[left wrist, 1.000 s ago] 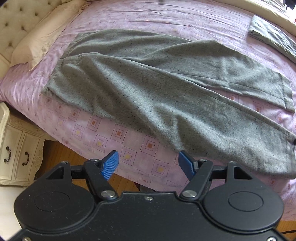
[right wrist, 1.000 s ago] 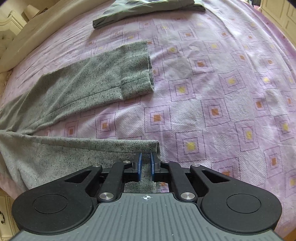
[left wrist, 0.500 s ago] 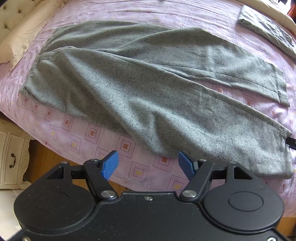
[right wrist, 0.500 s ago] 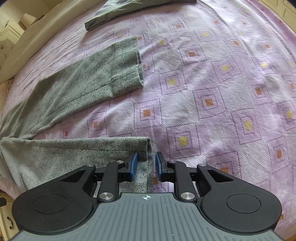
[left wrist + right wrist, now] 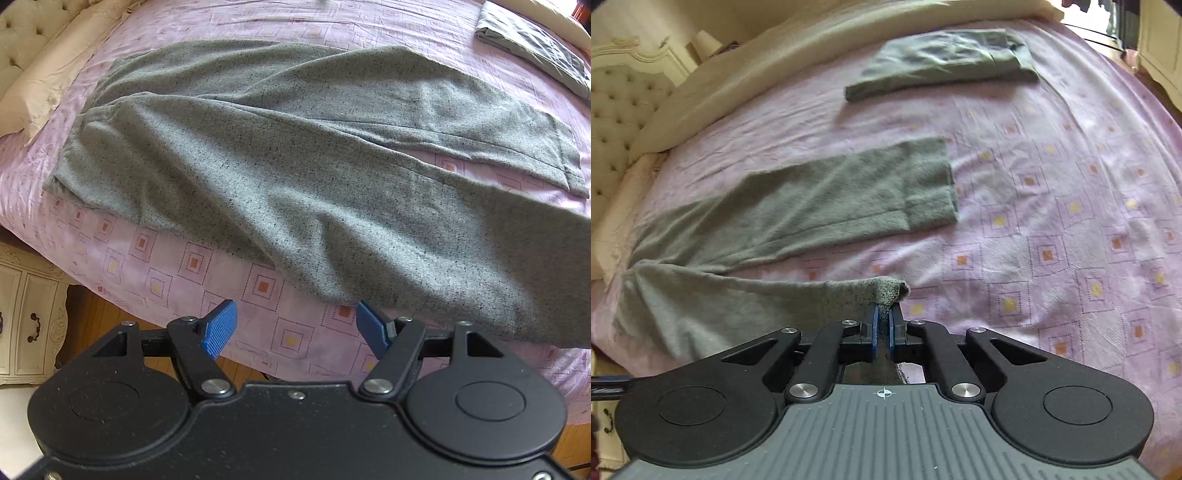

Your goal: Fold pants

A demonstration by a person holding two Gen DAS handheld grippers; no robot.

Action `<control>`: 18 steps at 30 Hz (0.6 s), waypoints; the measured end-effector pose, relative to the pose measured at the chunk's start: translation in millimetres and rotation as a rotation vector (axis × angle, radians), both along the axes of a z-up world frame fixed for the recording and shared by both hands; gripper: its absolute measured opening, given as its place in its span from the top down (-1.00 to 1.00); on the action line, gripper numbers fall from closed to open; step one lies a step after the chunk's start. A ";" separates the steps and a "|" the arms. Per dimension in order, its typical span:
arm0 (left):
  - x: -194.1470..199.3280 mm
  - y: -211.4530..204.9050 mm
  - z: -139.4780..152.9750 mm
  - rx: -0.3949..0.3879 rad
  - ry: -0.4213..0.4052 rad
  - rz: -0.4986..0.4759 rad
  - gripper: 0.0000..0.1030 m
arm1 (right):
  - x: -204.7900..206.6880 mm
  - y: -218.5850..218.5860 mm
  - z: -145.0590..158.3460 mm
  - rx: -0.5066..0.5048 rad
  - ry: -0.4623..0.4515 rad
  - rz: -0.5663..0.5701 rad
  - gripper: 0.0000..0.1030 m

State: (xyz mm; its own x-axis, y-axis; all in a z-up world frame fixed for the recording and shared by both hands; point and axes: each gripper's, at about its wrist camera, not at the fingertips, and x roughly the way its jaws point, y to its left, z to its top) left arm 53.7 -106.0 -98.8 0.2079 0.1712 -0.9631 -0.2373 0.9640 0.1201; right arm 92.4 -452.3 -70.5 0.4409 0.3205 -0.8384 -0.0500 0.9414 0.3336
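Right wrist view: the right gripper (image 5: 883,325) has its fingers clamped on the near leg's hem of the pants (image 5: 798,210), lifted off the bed (image 5: 1052,184). Far leg lies just beyond, parallel. Left gripper (image 5: 295,326) gapes empty near that leg's middle.

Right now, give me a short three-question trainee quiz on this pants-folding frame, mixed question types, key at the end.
1. True or false: the right gripper is shut on the hem of the near leg of the grey pants.
2. Multiple choice: the left gripper is A) shut on the waistband, B) open with nothing between its fingers, C) shut on the pillow.
3. Short answer: what lies on the purple bedsheet beyond the far pant leg in the right wrist view?

Key: 1 true; 2 B; 3 a folded grey-green garment.
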 end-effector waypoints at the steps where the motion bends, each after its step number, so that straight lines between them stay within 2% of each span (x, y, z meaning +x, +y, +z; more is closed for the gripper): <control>1: -1.0 1.3 0.5 -0.001 -0.006 -0.002 -0.41 | -7.7 3.5 20.2 0.030 -0.016 0.018 0.90; 4: -3.8 4.1 4.6 0.009 -0.034 -0.014 -0.41 | -20.0 5.4 70.8 0.130 -0.071 0.025 0.90; 6: -4.2 5.7 8.8 0.008 -0.060 -0.015 -0.41 | -13.6 -5.1 82.0 0.173 -0.084 -0.047 0.90; 7: -4.2 6.6 10.6 0.006 -0.070 -0.013 -0.41 | -3.3 -12.6 77.1 0.160 -0.074 -0.085 0.90; 9: -2.7 7.5 11.9 0.006 -0.075 -0.002 -0.41 | 21.0 -23.9 54.2 0.076 -0.017 -0.123 0.90; 14: -3.5 8.4 16.9 0.021 -0.088 0.029 -0.41 | 75.0 -41.8 -49.8 -0.060 0.121 -0.132 0.90; 16: -6.1 9.5 19.9 0.027 -0.095 0.036 -0.41 | 83.2 -39.2 -75.6 -0.105 0.126 -0.109 0.89; 18: -8.1 9.4 20.7 0.033 -0.088 0.040 -0.41 | 85.0 -40.4 -89.5 -0.128 0.132 -0.139 0.85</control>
